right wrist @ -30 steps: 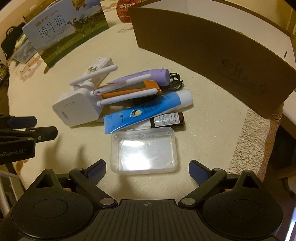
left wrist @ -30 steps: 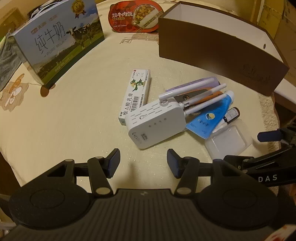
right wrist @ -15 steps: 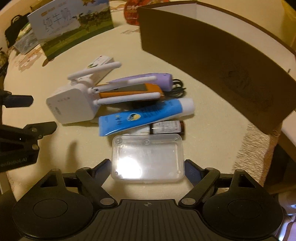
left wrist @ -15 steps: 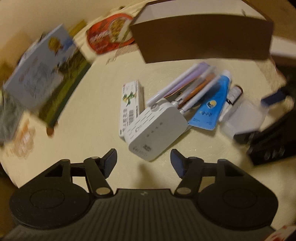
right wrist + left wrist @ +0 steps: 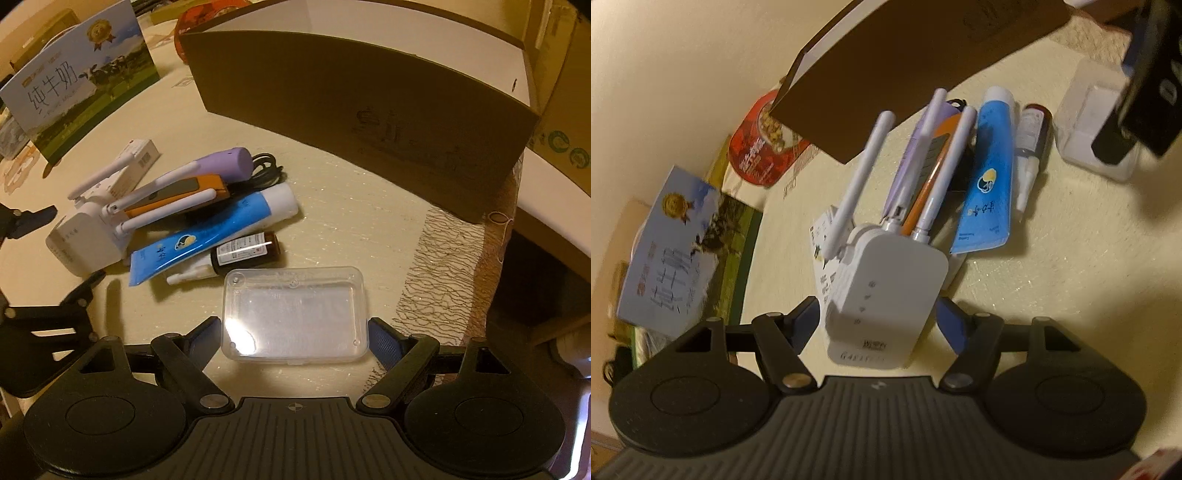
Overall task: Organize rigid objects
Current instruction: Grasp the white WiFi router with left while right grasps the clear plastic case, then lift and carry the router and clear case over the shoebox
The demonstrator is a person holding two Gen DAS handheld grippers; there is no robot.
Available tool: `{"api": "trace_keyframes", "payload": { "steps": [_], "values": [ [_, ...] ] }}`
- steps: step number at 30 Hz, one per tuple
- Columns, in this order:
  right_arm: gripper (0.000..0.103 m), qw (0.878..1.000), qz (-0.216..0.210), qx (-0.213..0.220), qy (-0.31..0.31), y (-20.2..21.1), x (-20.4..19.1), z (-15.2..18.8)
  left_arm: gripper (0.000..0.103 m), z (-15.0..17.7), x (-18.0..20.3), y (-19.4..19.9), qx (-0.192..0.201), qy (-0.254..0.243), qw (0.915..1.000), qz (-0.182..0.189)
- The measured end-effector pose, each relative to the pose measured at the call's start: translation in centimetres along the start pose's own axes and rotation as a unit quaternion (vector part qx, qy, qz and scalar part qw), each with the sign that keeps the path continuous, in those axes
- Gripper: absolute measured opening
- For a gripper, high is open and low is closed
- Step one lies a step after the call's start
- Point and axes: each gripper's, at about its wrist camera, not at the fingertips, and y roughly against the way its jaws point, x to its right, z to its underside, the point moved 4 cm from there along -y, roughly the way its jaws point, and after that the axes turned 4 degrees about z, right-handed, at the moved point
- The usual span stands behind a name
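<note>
A white router with three antennas (image 5: 886, 295) lies on the cream table, also in the right wrist view (image 5: 88, 240). My left gripper (image 5: 877, 325) is open, its fingers straddling the router's body. A clear plastic case (image 5: 295, 314) lies between the open fingers of my right gripper (image 5: 295, 336), and shows in the left wrist view (image 5: 1089, 122). Beside the router lie a blue tube (image 5: 221, 236), a small brown bottle (image 5: 245, 253), an orange device (image 5: 177, 194) and a purple device (image 5: 225, 164). A white medicine box (image 5: 138, 158) lies behind the router.
A large brown open box (image 5: 369, 103) stands behind the pile. A milk carton box (image 5: 77, 92) stands at the far left, and a red food pack (image 5: 757, 147) lies beyond. The table's edge with a lace cloth (image 5: 450, 277) is on the right.
My left gripper has swung round and moved in until its fingers straddle the router. My right gripper has moved forward until the clear case sits between its fingers.
</note>
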Motion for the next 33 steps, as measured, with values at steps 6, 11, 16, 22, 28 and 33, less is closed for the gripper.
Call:
{"api": "trace_keyframes", "payload": {
  "steps": [6,11,16,22,28,33],
  "values": [
    [0.082,1.000,0.000,0.000,-0.001,0.1,0.2,0.0,0.062,0.0,-0.1,-0.3,0.000,-0.010,0.9999,0.007],
    [0.082,1.000,-0.002,-0.004,-0.001,0.3,0.6,0.1,0.059,-0.1,-2.0,0.9,-0.018,0.055,0.9953,0.077],
    [0.082,1.000,-0.004,-0.009,-0.001,0.6,1.0,0.4,0.058,0.7,-4.1,1.5,-0.081,0.177,0.9673,0.163],
    [0.082,1.000,-0.003,-0.012,0.011,0.8,1.0,0.7,0.059,2.2,-4.9,2.0,-0.119,0.280,0.9270,0.219],
    [0.082,1.000,-0.002,-0.015,0.018,0.7,0.8,0.6,0.059,1.4,-5.2,0.6,-0.124,0.278,0.9273,0.218],
    [0.082,1.000,0.000,-0.017,0.018,0.4,0.8,0.4,0.057,0.7,-4.9,-0.2,-0.119,0.267,0.9305,0.221]
  ]
}}
